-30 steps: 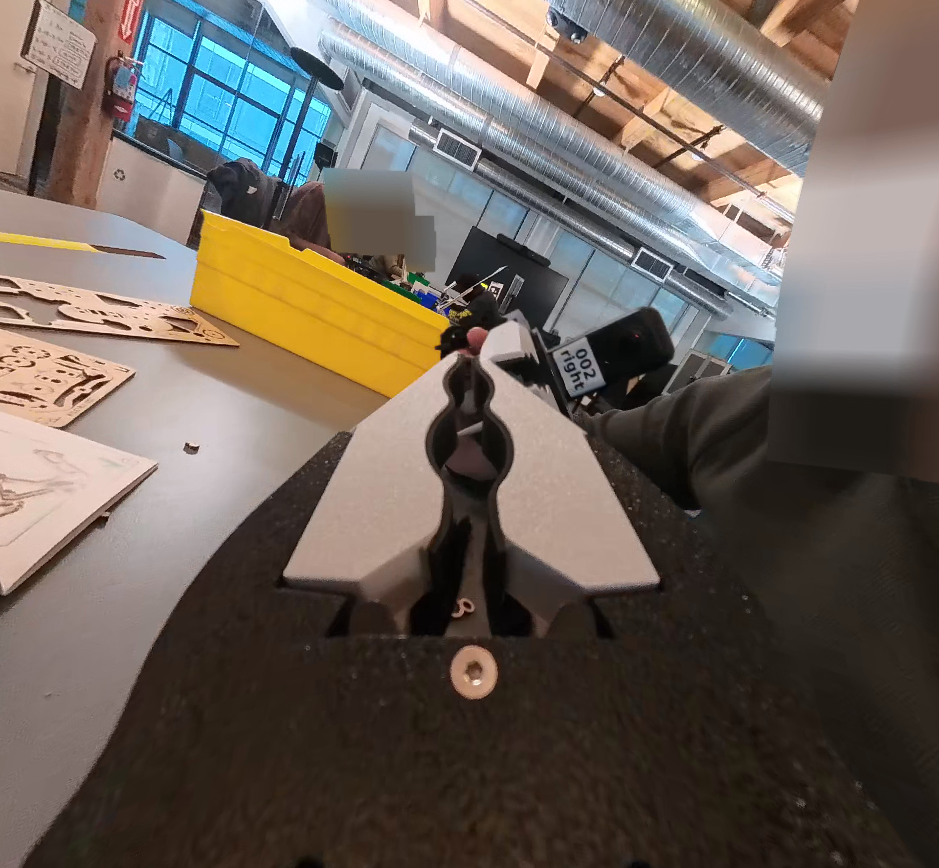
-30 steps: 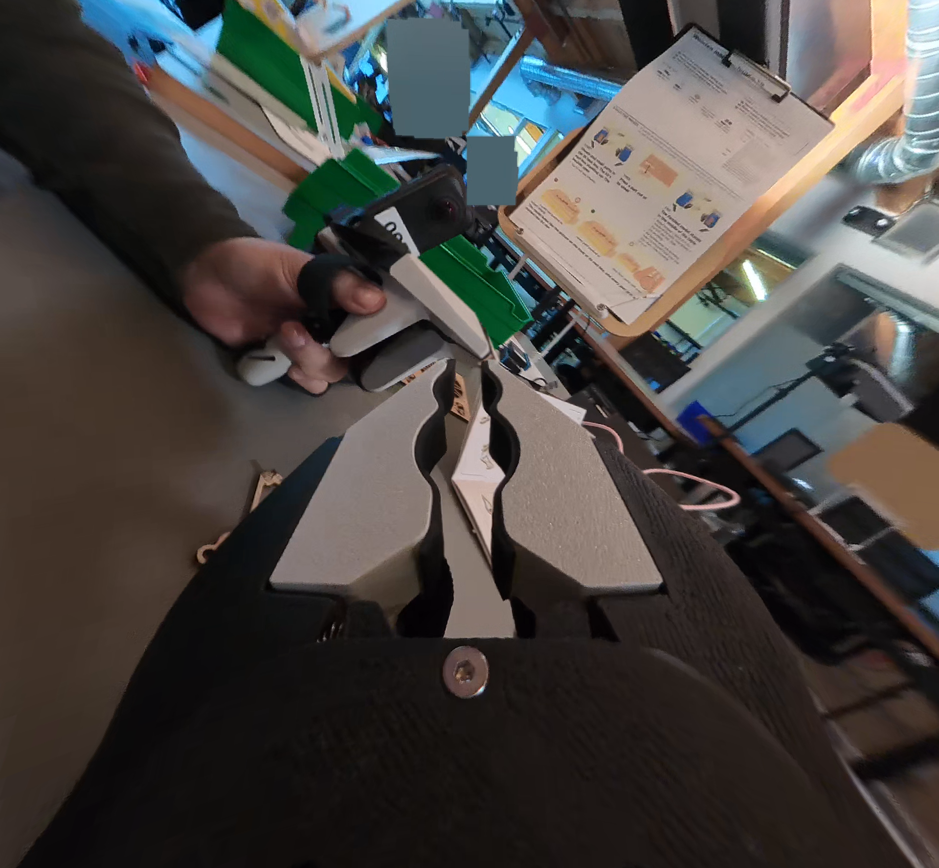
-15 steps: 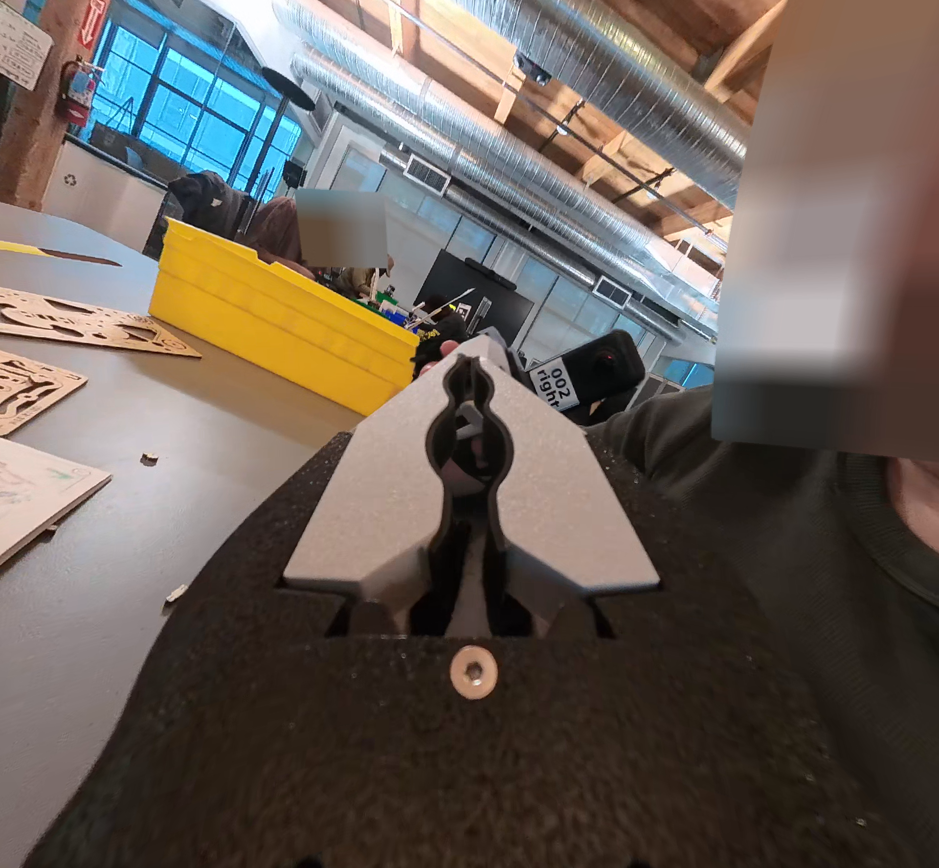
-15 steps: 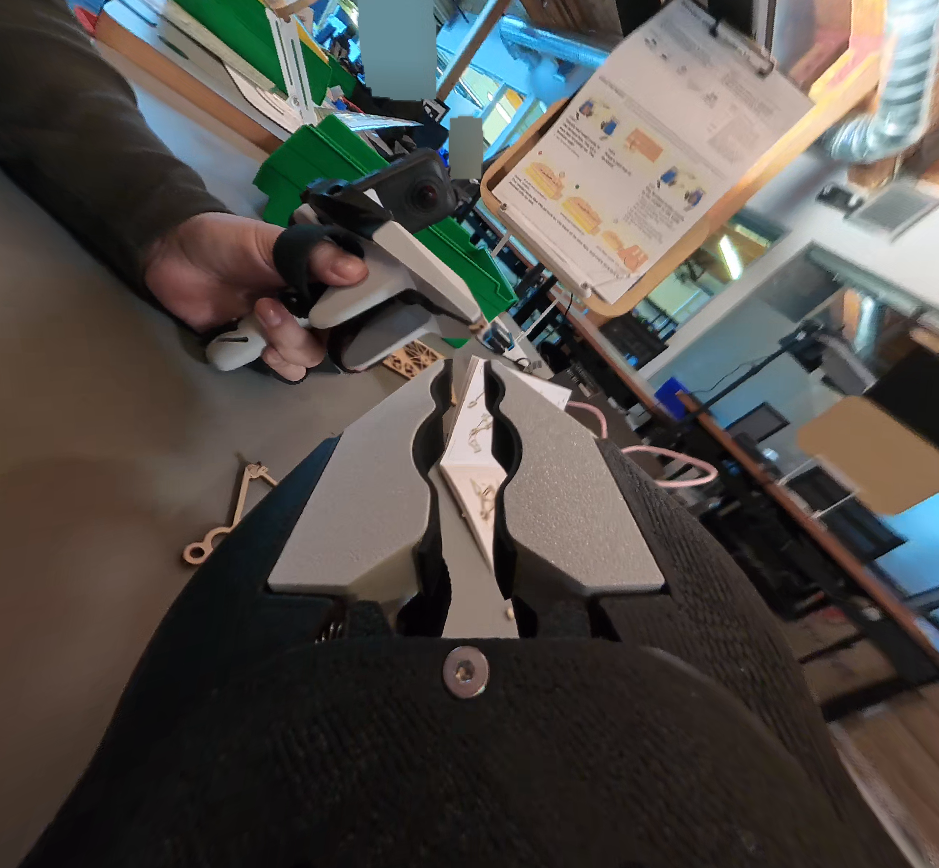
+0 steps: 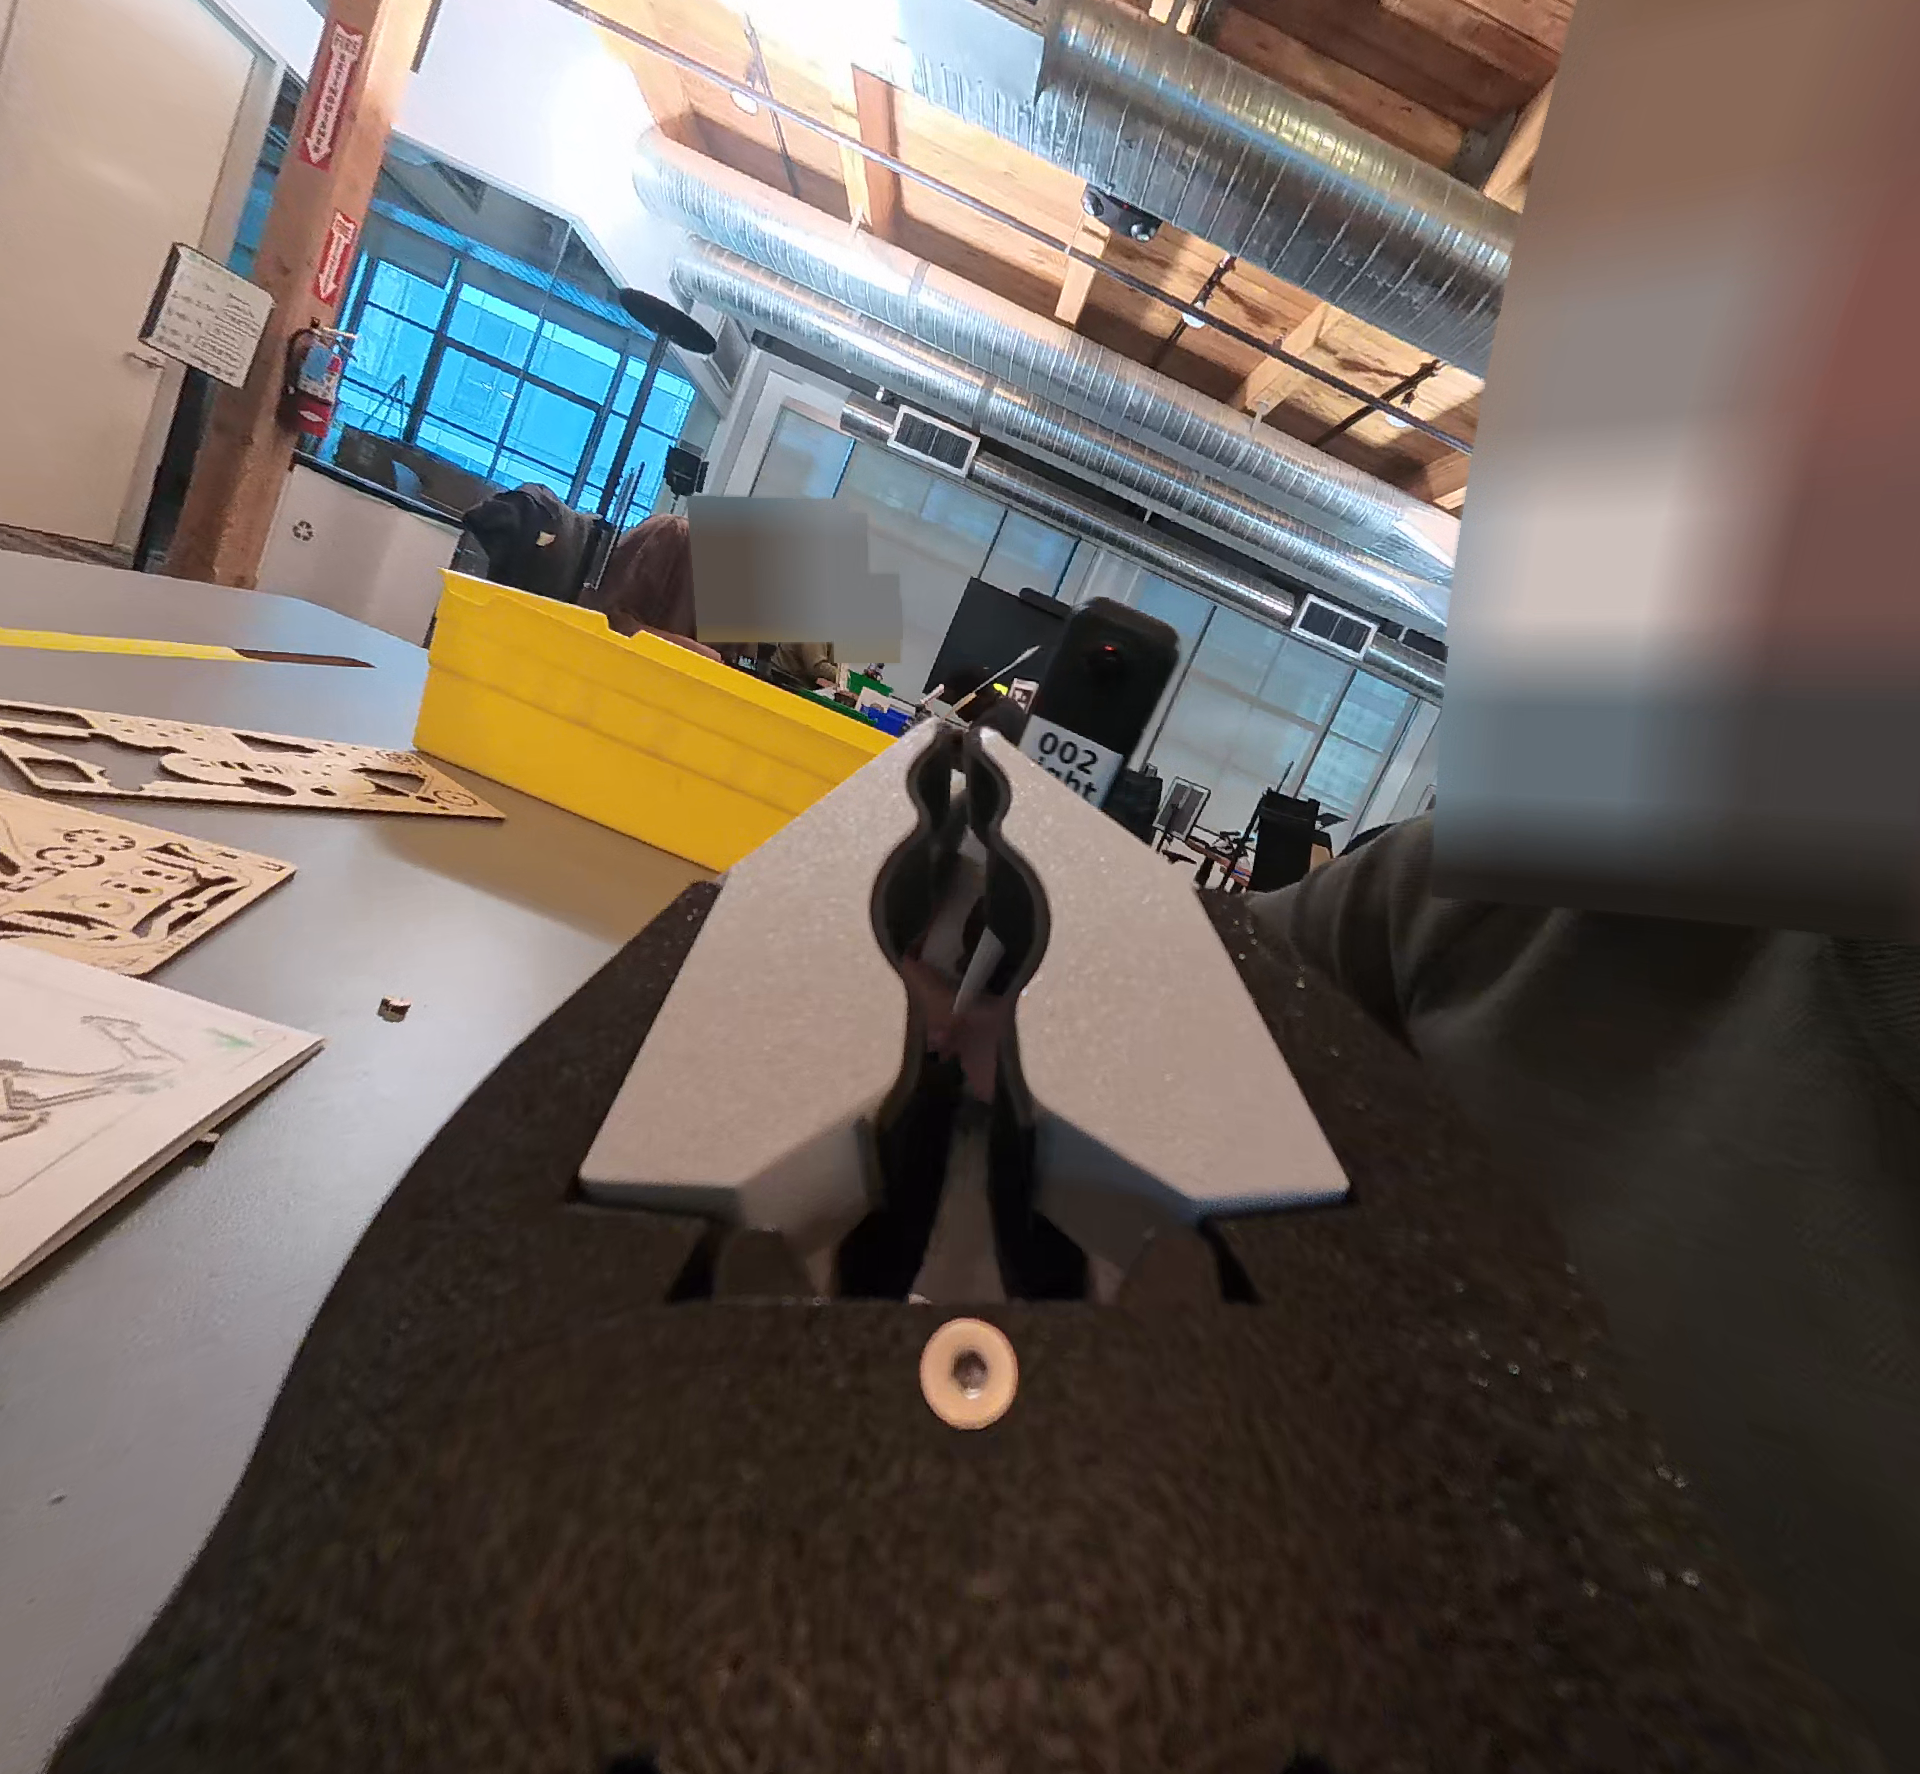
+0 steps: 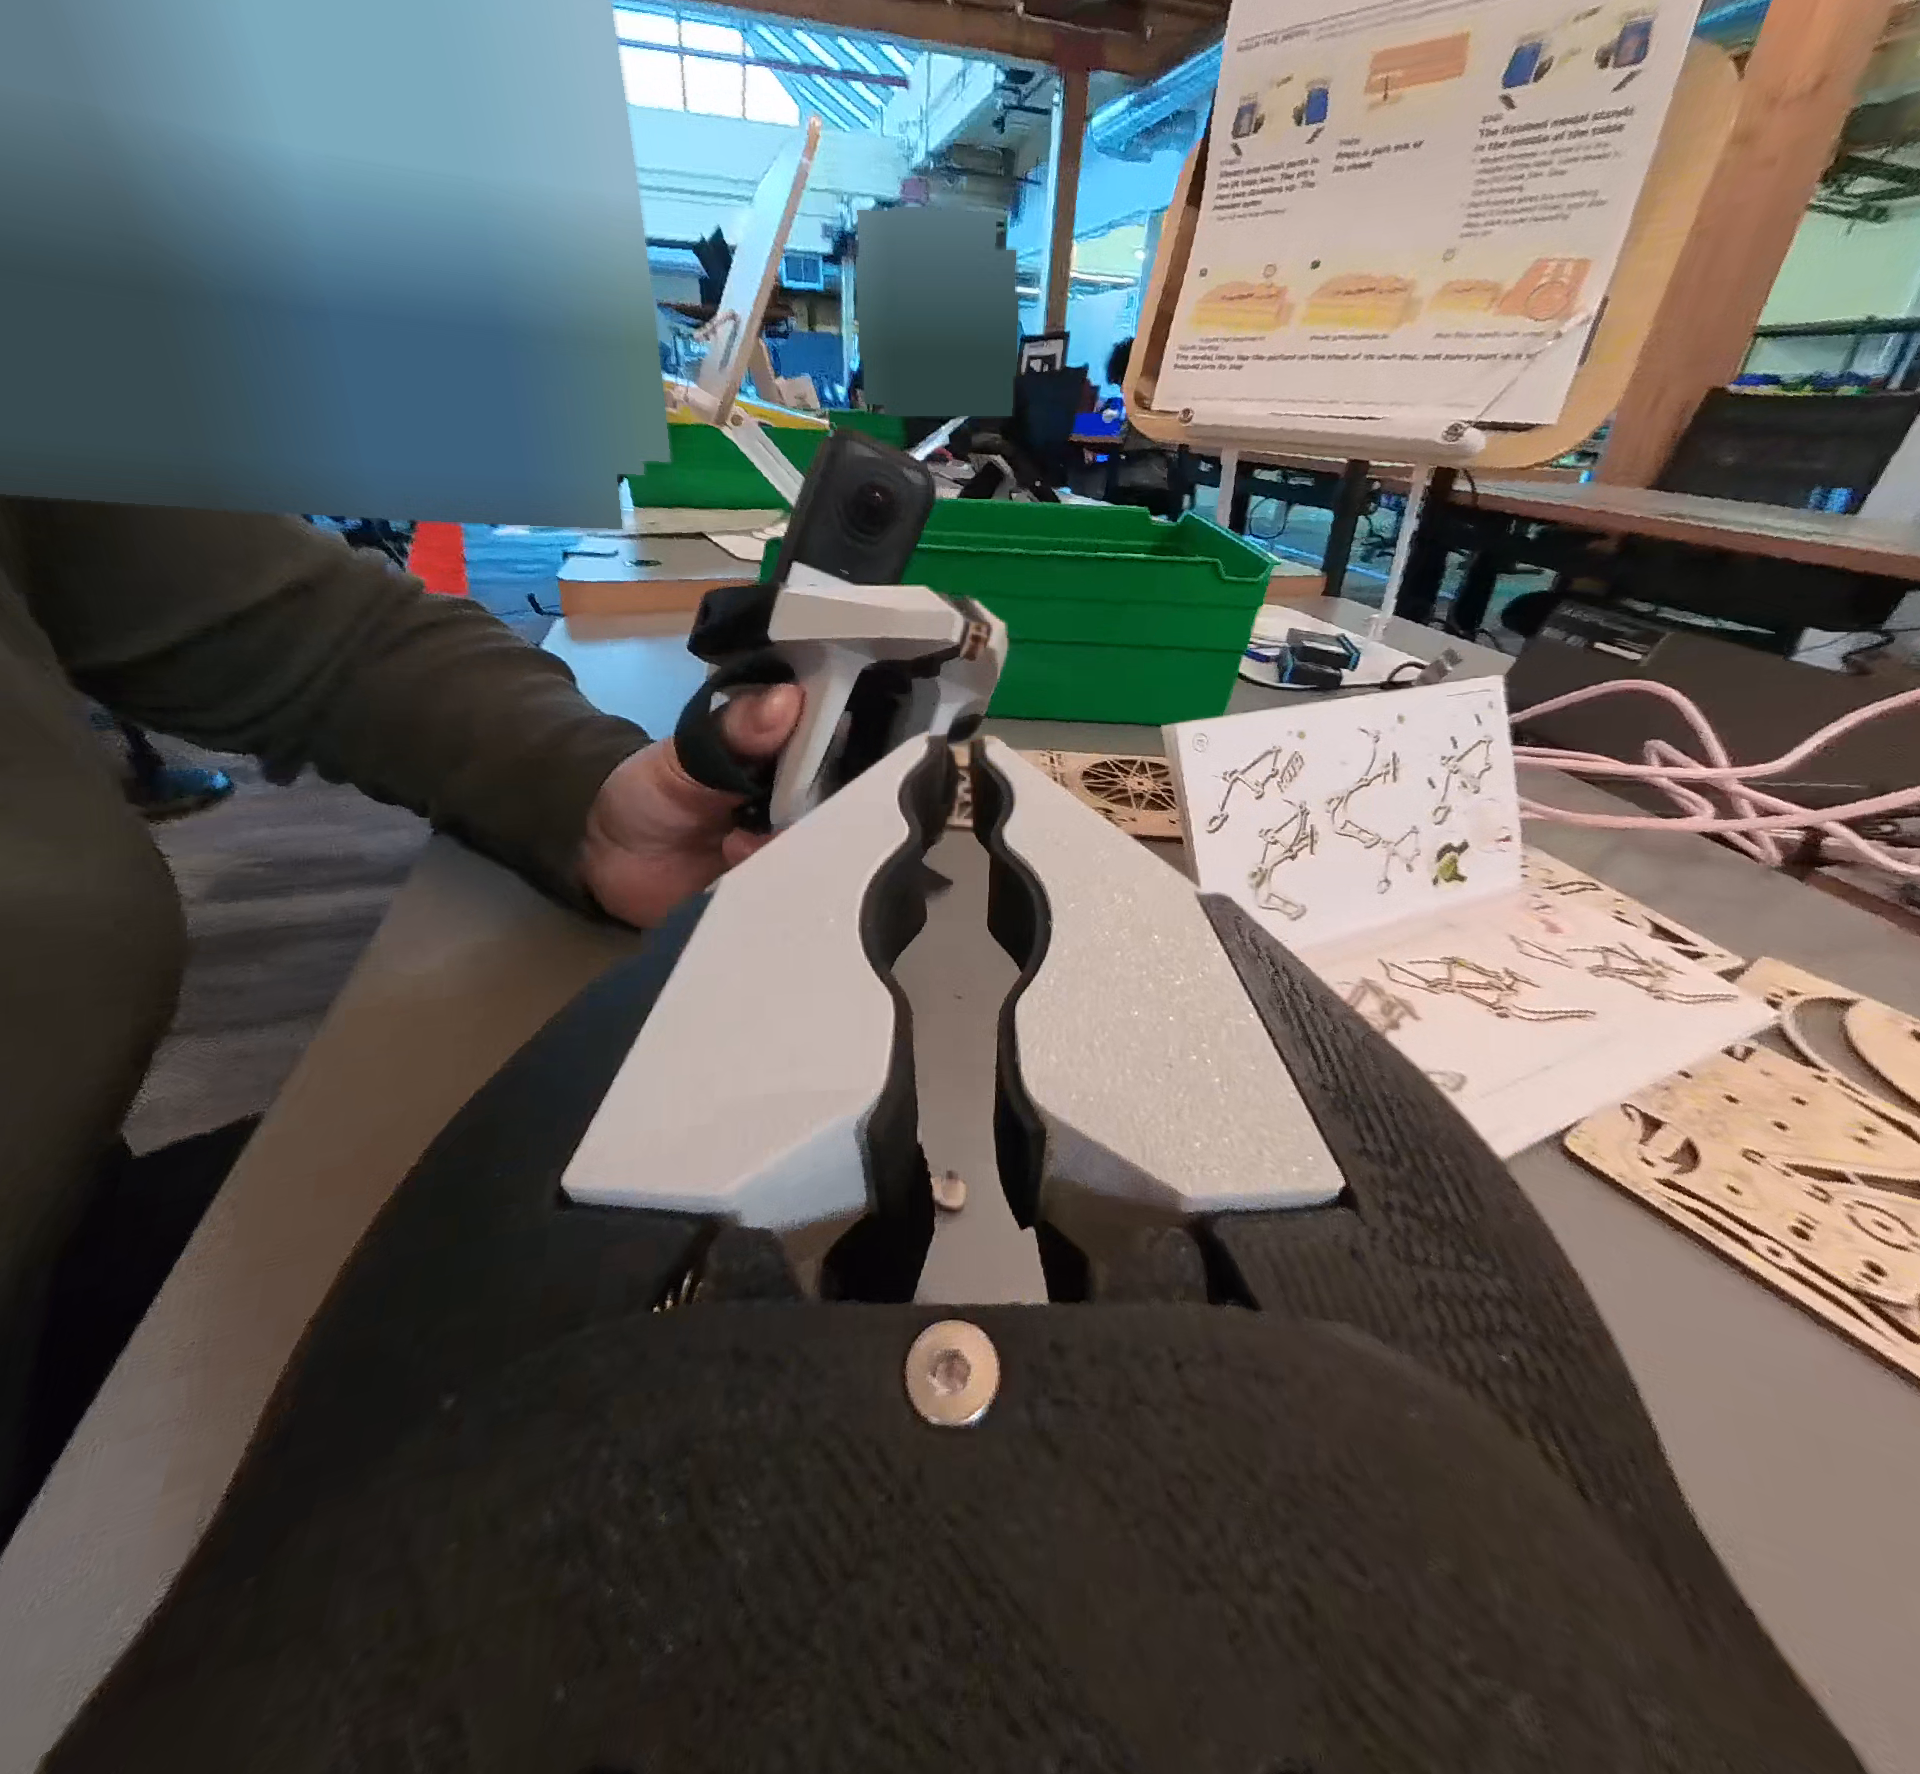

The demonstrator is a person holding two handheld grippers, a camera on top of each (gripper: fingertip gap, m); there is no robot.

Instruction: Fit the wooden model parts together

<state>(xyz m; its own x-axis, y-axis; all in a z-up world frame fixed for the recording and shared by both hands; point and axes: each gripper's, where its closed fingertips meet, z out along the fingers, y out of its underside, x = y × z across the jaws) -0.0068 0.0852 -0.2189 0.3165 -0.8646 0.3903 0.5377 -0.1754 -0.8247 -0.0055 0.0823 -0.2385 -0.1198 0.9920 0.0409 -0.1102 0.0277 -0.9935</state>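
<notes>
Above the near table point(image 6: 468, 945) edge, right gripper point(image 6: 961, 768) has narrowed to a slit, contents unclear, facing left gripper point(image 5: 961, 750) clamped on a small wooden part point(image 6: 977, 636): joining looks imminent.

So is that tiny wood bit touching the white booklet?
Apart. The left wrist view shows bare grey table between the tiny wood bit and the white booklet.

Sticker point(image 5: 1070, 768): white, printed, under a black camera point(image 5: 1112, 664)
Post signs point(image 5: 330, 98): red (lettering runs vertically)
Clipboard sheet point(image 6: 1423, 135): printed text, pictures
</notes>
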